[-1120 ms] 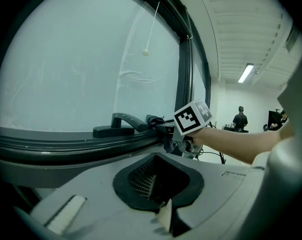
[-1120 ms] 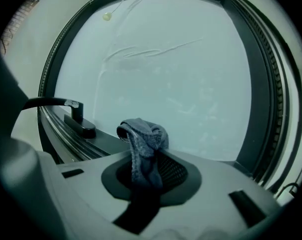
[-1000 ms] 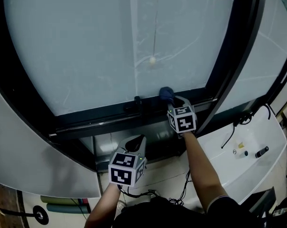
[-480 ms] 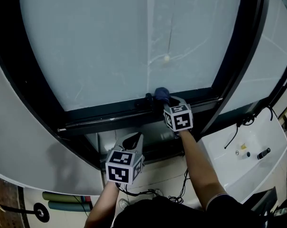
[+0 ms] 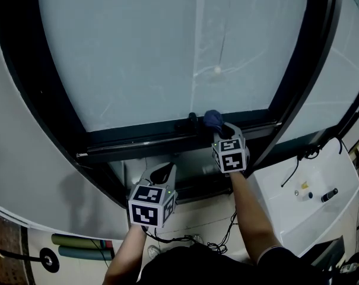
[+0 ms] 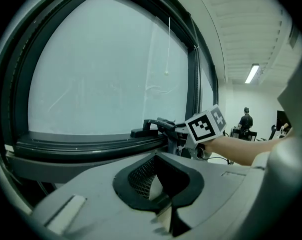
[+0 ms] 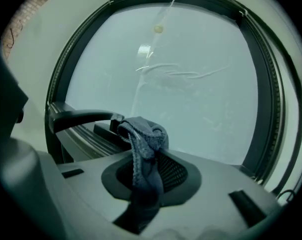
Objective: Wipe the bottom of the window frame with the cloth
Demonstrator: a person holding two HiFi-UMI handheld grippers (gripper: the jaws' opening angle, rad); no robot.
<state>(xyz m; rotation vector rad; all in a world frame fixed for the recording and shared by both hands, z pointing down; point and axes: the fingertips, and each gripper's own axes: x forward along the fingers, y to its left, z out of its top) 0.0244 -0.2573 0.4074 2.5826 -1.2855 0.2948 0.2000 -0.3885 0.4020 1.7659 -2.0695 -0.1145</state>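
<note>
Right gripper (image 5: 222,130) has slid left along the bottom frame rail (image 5: 132,141), jaws clamped on the blue cloth (image 5: 213,119); cloth now sits on the rail just beside the window handle (image 5: 193,119); left gripper (image 5: 162,172) closed, empty, below the frame; I judge the wipe midway, with the handle blocking my next pass.

The cloth (image 7: 143,149) is blue, soft and bumpy, like a knitted towel. The right hand-held gripper (image 7: 147,181) is grey, smooth, dull plastic, with black net-patterned pads inside. The left hand-held gripper (image 6: 158,181) looks the same. The window frame (image 5: 143,140) looks like dark, smooth metal with a little shine. The glass (image 5: 167,52) above the frame's bottom bar is milky and dull, with thin scratchy marks. The handle (image 7: 81,116) on the frame is black and smooth.
</note>
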